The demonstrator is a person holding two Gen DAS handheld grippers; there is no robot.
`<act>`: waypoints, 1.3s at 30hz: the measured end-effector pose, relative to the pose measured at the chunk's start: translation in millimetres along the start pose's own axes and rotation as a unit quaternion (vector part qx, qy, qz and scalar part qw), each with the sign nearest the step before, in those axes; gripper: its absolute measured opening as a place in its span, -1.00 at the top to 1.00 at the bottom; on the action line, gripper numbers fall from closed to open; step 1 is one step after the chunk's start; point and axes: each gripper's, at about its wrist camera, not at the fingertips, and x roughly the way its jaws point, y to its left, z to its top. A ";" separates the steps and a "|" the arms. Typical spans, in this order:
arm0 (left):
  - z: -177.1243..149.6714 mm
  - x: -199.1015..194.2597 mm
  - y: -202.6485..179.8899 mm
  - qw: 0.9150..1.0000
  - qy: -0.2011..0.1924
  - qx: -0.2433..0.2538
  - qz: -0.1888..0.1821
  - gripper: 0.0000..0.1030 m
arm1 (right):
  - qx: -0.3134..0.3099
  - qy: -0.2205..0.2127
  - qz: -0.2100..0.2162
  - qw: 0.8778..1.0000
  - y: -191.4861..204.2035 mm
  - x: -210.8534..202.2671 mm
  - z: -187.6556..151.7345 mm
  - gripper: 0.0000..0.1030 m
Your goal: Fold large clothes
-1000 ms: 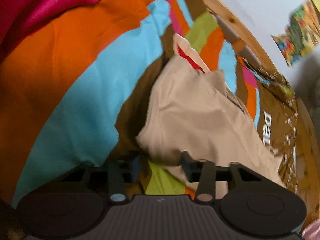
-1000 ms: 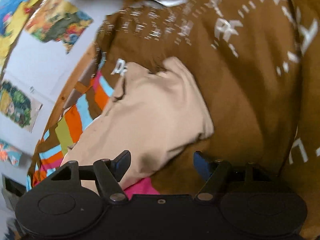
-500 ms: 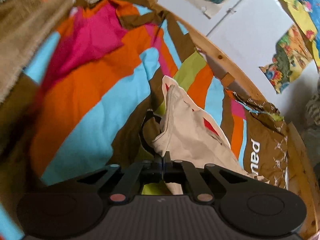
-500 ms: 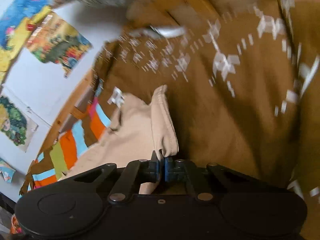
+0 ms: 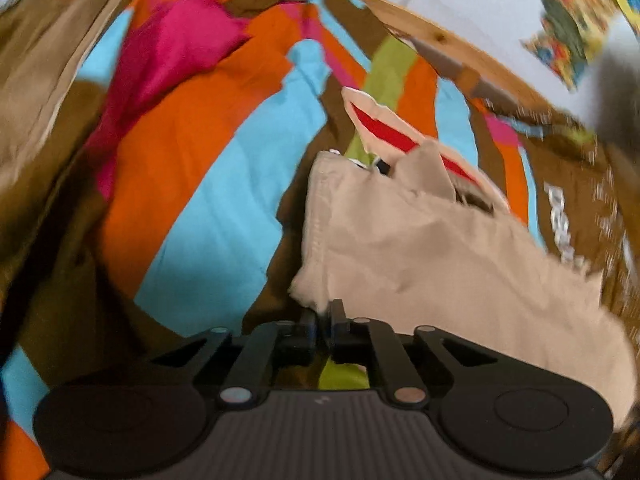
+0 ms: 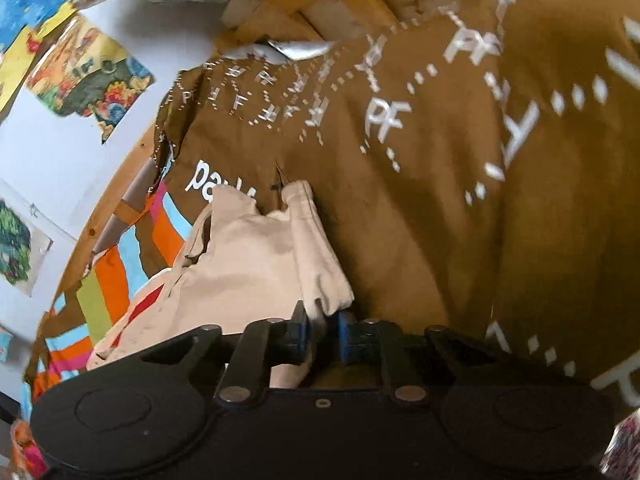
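Both claws grasp the beige garment [image 5: 420, 248] as their jaws ease apart: the left gripper [image 5: 323, 322] has its near corner, the right gripper [image 6: 322, 330] another corner. It lies between the striped sheet [image 5: 224, 184] and brown printed cloth [image 6: 420, 200].

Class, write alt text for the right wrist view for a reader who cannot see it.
The right gripper has the edge of a beige garment between its jaws, which are opening. The garment lies partly on a brown blanket with white lettering, beside a striped bedspread and a wall with pictures.
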 end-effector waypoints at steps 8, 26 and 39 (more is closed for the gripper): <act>-7.0 -37.4 -21.4 0.996 -0.045 0.069 0.029 -0.40 | -0.085 -0.089 -0.057 0.991 10.4 -23.6 4.4 0.29; 26.6 90.3 -202.2 0.973 -0.095 0.208 -0.042 -0.85 | -0.426 -0.088 0.030 0.900 174.4 71.4 -46.8 -0.27; -9.2 138.3 -184.1 0.969 -0.118 0.217 -0.019 -1.00 | -0.522 -0.083 -0.011 0.849 185.5 163.7 -103.1 -0.55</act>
